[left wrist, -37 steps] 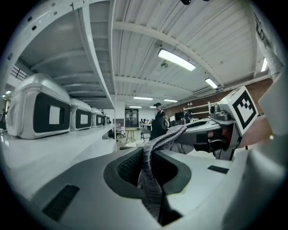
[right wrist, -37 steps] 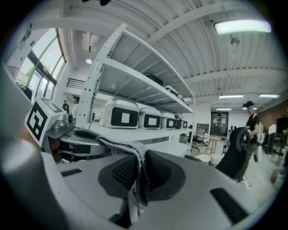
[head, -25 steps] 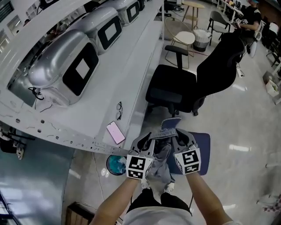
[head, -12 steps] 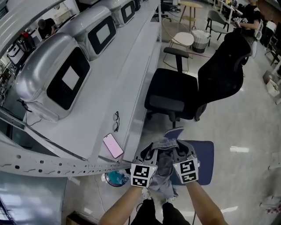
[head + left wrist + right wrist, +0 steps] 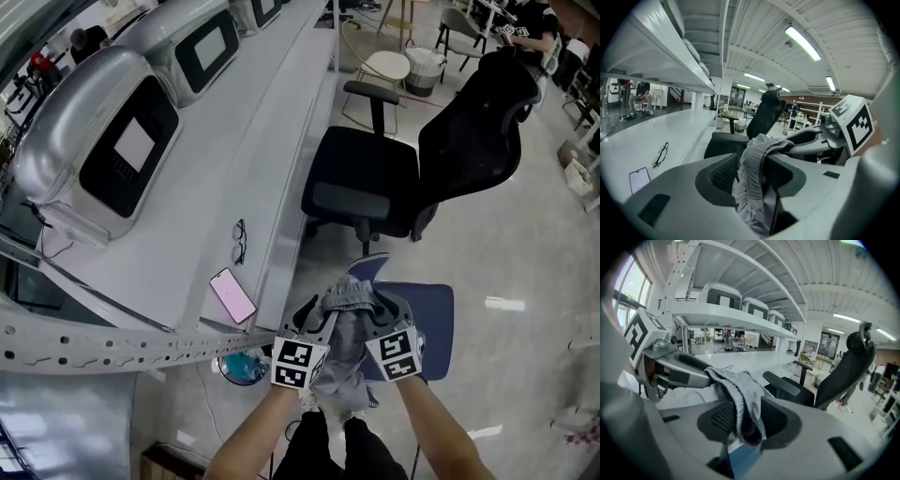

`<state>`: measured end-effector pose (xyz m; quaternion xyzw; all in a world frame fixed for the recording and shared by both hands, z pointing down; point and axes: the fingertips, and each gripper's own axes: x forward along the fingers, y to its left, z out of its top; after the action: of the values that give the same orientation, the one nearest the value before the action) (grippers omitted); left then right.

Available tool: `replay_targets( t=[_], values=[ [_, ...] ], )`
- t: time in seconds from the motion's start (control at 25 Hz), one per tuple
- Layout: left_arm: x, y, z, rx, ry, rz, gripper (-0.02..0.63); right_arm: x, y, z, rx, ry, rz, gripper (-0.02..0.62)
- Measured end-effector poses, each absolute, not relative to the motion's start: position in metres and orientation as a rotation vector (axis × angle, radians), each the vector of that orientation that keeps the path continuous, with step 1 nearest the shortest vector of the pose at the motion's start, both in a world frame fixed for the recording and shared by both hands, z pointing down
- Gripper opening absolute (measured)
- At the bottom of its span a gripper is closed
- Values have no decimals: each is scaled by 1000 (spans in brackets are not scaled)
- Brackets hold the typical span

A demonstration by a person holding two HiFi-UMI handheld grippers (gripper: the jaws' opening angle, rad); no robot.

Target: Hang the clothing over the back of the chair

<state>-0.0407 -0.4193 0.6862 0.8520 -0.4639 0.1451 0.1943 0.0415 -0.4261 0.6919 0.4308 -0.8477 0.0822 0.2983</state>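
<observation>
A grey garment with an elastic waistband (image 5: 345,319) hangs between my two grippers, its waistband bridging them. It hangs over a blue chair part (image 5: 433,319) just below. My left gripper (image 5: 315,315) has its jaws opening, and the cloth (image 5: 753,178) droops loosely between its pads. My right gripper (image 5: 388,313) is opening too, with the waistband (image 5: 740,401) draped through the gap; blue (image 5: 740,459) shows beneath it. Ahead stands a black office chair (image 5: 441,159) with a tall back.
A long white bench (image 5: 272,159) runs along the left with a pink phone (image 5: 232,294), glasses (image 5: 238,241) and grey machines (image 5: 103,141). A teal object (image 5: 239,367) sits on the floor under the bench edge. Stools and a seated person are far off at top right.
Both grippers have sunk lower with the garment, closer over the blue chair part. The jaws now stand wider apart around the cloth.
</observation>
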Motion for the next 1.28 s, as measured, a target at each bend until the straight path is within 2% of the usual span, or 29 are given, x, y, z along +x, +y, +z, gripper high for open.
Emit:
replay_targets(
  t=[0.24,0.56,0.64,0.76,0.92,1.28],
  values=[
    [-38,-405,689,2394,-1263,422,181,44,-402,707,1130,-2238,265,153],
    [-45,-382,651,2392,-1389,289,178,54,-375,670,1253,-2279,257,152],
    [-48,-372,635,2360,-1450,249,142,58,-362,649,1294,-2300,271,152],
    [-47,-340,619,2298,-1502,224,49,70,-322,622,1370,-2322,335,143],
    [-38,-304,596,2268,-1572,212,29,83,-283,597,1401,-2389,358,58],
    [-35,-204,582,2169,-1662,247,20,61,-246,581,1201,-2553,321,34]
  ],
)
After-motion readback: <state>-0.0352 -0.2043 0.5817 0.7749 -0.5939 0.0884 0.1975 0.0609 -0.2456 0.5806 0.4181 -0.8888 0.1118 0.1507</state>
